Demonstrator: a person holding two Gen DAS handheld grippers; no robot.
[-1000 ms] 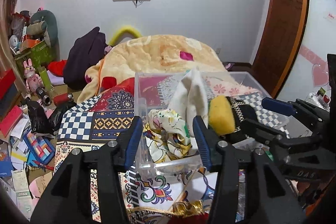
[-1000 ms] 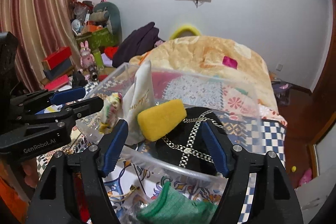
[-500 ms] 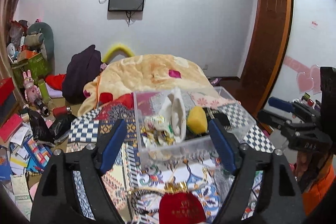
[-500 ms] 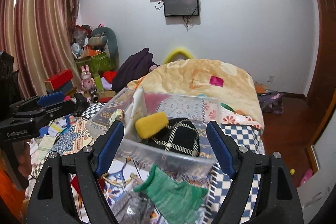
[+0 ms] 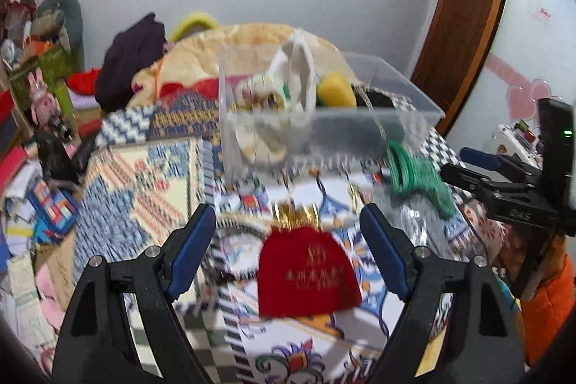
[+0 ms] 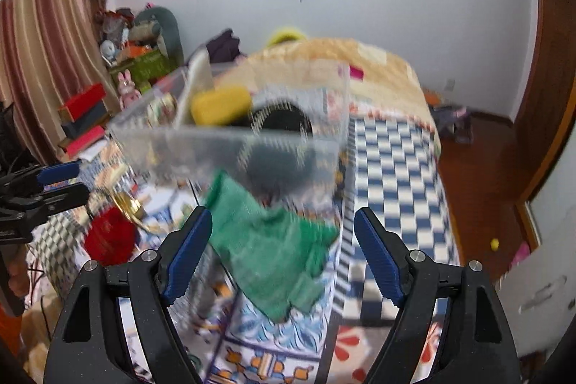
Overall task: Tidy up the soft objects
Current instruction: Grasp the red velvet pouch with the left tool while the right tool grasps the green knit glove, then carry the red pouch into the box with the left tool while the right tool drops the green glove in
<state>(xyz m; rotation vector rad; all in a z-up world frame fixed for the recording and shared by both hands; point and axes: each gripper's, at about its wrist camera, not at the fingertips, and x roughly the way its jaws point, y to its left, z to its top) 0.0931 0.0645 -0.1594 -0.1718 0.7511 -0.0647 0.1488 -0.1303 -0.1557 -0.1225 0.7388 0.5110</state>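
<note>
A clear plastic bin [image 5: 414, 117] stands on the patterned bed cover and holds a white cloth [image 5: 298, 74], a yellow sponge [image 5: 334, 90], a floral cloth [image 5: 262, 92] and a black item [image 6: 280, 117]. A red pouch [image 5: 307, 270] with gold trim lies on the cover between the jaws of my open left gripper [image 5: 288, 254]. A green cloth [image 6: 266, 250] lies in front of the bin, between the jaws of my open right gripper [image 6: 282, 254]. The green cloth [image 5: 417, 175] and the right gripper [image 5: 493, 175] show in the left wrist view. Both grippers are empty.
The bed cover [image 5: 144, 182] drops off at its left edge to a cluttered floor [image 5: 32, 204]. A yellow blanket [image 6: 378, 67] lies behind the bin. A wooden door [image 5: 464, 9] stands at the right. The left gripper [image 6: 39, 189] shows in the right wrist view.
Both grippers have pulled back from the bin and tilted down toward the cover. The red pouch now lies between the left jaws and the green cloth between the right jaws.
</note>
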